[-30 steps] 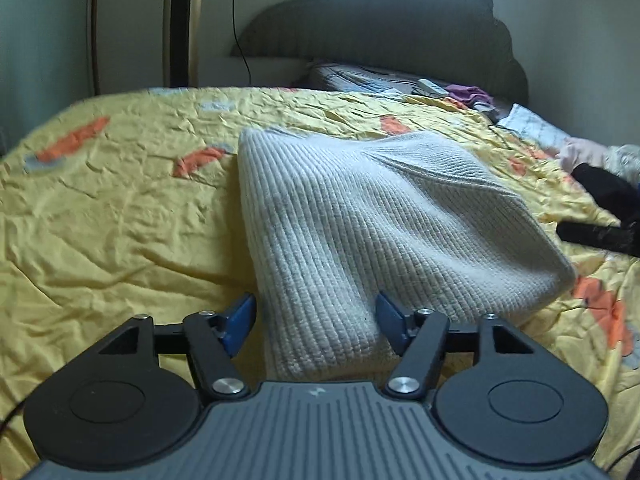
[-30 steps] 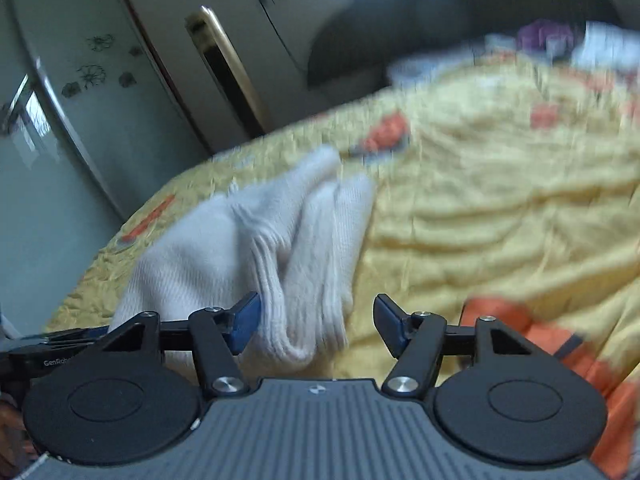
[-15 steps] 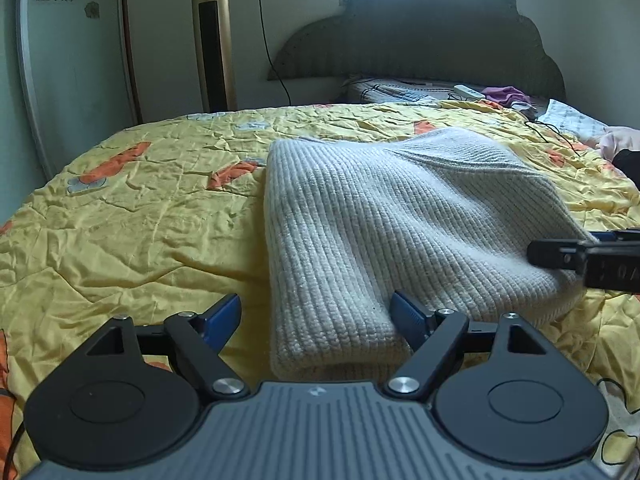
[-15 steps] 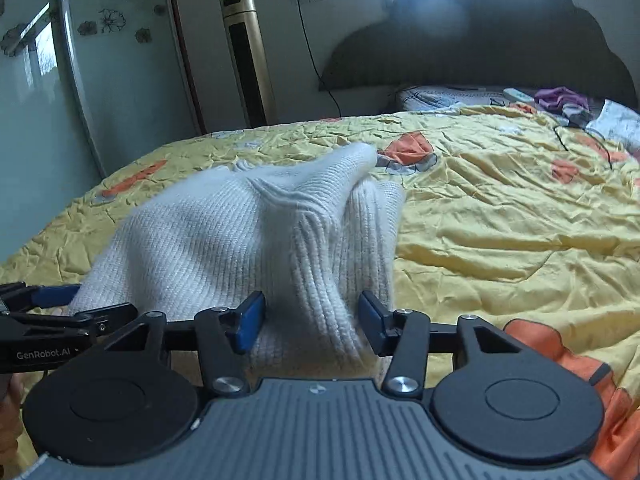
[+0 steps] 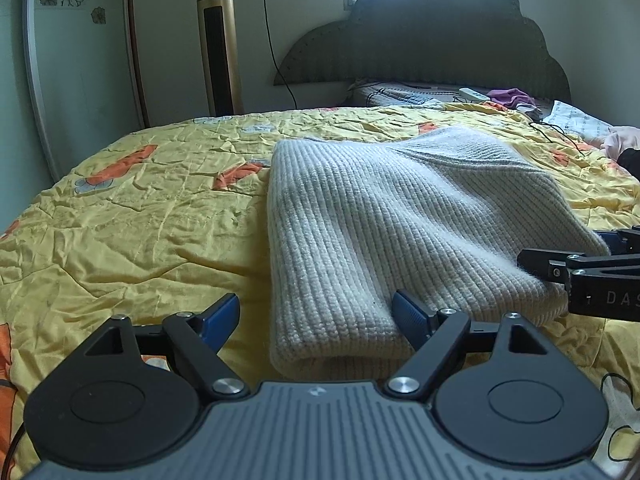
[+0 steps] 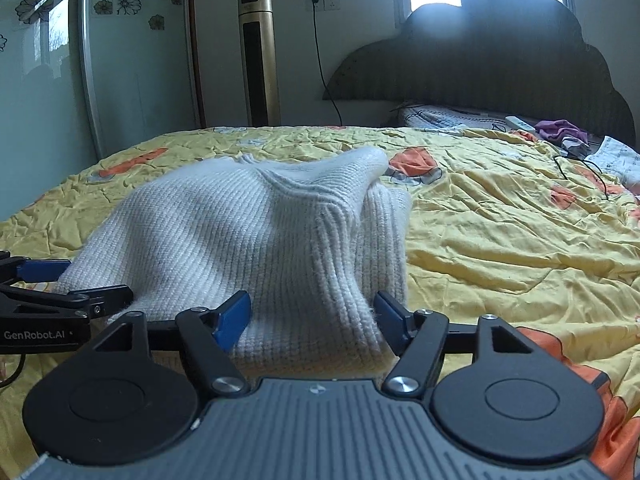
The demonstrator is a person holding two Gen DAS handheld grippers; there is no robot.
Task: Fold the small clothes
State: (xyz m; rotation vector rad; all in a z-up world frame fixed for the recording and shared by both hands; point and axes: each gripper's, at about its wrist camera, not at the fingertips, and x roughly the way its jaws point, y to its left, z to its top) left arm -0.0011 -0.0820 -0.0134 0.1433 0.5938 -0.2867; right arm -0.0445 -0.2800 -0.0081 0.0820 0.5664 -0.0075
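A folded light grey knit sweater (image 5: 400, 224) lies on the yellow bedspread (image 5: 140, 220). My left gripper (image 5: 314, 316) stands open at its near left corner: the left pad is over bare bedspread and the right pad rests over the knit without squeezing it. My right gripper (image 6: 312, 320) straddles a raised ridge of the sweater (image 6: 240, 240) at its near right end. Its jaws are opening, and the ridge sits loosely between the pads. Each gripper shows in the other's view: the right gripper (image 5: 576, 248) at the sweater's right edge, the left gripper (image 6: 72, 282) at its left edge.
A gold tower fan (image 5: 218, 40) stands by the far wall beside a mirrored sliding door (image 5: 60, 80). A dark headboard (image 5: 440, 40), a pillow with a purple cloth (image 5: 512, 98) and a black cable (image 6: 580, 168) lie at the bed's far right.
The right wrist view has rolled level and steadied. The right jaws narrowed on the sweater's ridge, then spread wider again. The left jaws have widened, and the left view now looks more level.
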